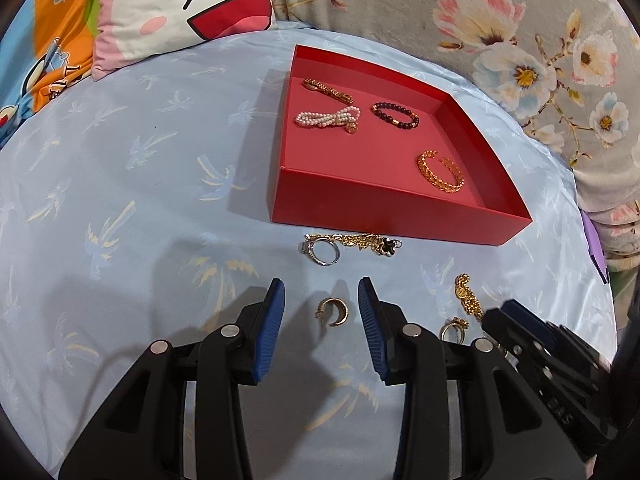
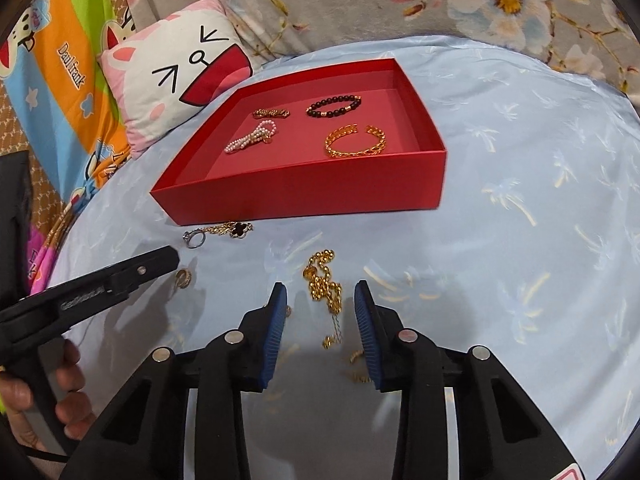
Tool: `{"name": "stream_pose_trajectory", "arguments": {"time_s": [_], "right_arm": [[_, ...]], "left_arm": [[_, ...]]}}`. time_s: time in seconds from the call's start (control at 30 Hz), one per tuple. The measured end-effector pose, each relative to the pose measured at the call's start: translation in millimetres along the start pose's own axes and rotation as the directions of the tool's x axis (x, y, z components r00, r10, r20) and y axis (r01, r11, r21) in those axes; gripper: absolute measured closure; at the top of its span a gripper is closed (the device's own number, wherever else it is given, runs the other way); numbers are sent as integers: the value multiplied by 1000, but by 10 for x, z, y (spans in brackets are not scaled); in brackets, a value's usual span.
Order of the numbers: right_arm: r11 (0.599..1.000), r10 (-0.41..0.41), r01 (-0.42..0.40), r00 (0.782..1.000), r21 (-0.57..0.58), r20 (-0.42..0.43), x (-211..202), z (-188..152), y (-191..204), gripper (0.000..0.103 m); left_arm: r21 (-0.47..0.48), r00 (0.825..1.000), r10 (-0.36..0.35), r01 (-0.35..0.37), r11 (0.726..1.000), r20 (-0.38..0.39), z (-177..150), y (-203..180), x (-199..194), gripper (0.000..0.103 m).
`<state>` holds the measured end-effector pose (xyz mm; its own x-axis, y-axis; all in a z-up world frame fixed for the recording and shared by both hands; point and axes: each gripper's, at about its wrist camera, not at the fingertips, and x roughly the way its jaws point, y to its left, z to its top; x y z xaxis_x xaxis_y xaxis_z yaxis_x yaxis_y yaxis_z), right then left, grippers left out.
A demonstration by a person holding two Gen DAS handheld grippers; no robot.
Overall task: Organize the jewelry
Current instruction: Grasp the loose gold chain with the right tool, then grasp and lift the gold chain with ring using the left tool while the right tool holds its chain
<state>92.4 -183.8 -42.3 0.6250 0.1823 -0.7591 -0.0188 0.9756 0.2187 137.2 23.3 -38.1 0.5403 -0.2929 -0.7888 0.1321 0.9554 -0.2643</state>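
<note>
A shallow red cardboard tray [image 1: 400, 208] sits on a pale blue sheet printed with palm trees [image 1: 120, 200], and everything else is placed from it. Inside the tray lie a gold link bracelet [image 1: 328, 90] at the far side, a white pearl bracelet [image 1: 328, 118] just nearer, a dark beaded bracelet [image 1: 396, 114] beside those, and an open gold braided cuff [image 1: 440, 174] closest to the tray's near wall. Just outside that near wall rest a silver ring [image 1: 322, 251] and a gold chain with a black clover charm [image 1: 360, 242], touching each other. Nearer the cameras, the left gripper [image 1: 322, 308] stands with jaws spread apart, a small gold ring [image 1: 333, 311] lying loose between them. The right gripper [image 2: 321, 308] is likewise spread wide, straddling a heaped gold bead chain [image 2: 324, 280]; smaller gold pieces near its right finger are partly hidden, possibly rings. A cartoon cat cushion [image 2: 180, 68] lies beyond the tray's left corner.
</note>
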Motion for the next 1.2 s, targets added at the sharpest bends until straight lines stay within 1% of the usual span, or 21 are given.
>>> {"name": "stream_pose_trajectory", "arguments": {"time_s": [0.13,0.2,0.23,0.3,0.33,0.53,0.67,0.8,0.97,1.0,1.07,1.13,1.17,1.2], "right_arm": [[1000,-16,15,1000,-20,-26,153,23,24,73],[998,-42,41,999,-47,-14,172,18,54,79],[997,-57,56,998,-62,-11,181,14,68,85],[993,-84,84,996,-88,-2,200,19,90,91],[992,-83,83,997,-91,0,206,22,88,96],[997,-61,62,998,-45,14,160,16,5,99],[999,-50,51,998,-20,30,70,18,-35,100],[999,-41,42,998,-7,42,12,33,-63,100],[1000,-28,28,998,-2,48,-24,43,-68,100],[1000,-25,25,999,0,48,-25,44,-72,100],[1000,-21,21,999,6,50,-36,38,-85,100],[1000,-18,18,999,11,51,-42,38,-92,100],[1000,-17,16,999,11,51,-39,40,-94,100],[1000,-16,16,999,11,51,-40,39,-95,99]], "left_arm": [[-5,1000,-2,2,1000,-1,-15,41,-13,66],[-6,1000,-4,4,1000,0,-21,48,-13,66],[-4,1000,-5,5,1000,0,-15,47,-7,66],[-5,1000,-9,9,1000,0,-15,47,-3,66],[-5,1000,-9,9,1000,-1,-5,43,6,66],[1,1000,-13,13,1000,-2,32,15,52,67],[10,1000,-12,12,1000,-11,76,-16,117,68],[8,1000,-7,7,1000,-3,111,-32,177,70],[8,1000,-9,9,1000,-1,158,-57,237,79],[8,1000,-12,12,1000,-2,163,-58,248,86],[6,1000,-21,21,1000,-7,162,-55,273,94],[6,1000,-25,25,1000,-6,163,-49,288,100],[4,1000,-31,31,1000,-5,161,-43,290,100],[-1,999,-35,35,999,-4,162,-33,292,102]]}}
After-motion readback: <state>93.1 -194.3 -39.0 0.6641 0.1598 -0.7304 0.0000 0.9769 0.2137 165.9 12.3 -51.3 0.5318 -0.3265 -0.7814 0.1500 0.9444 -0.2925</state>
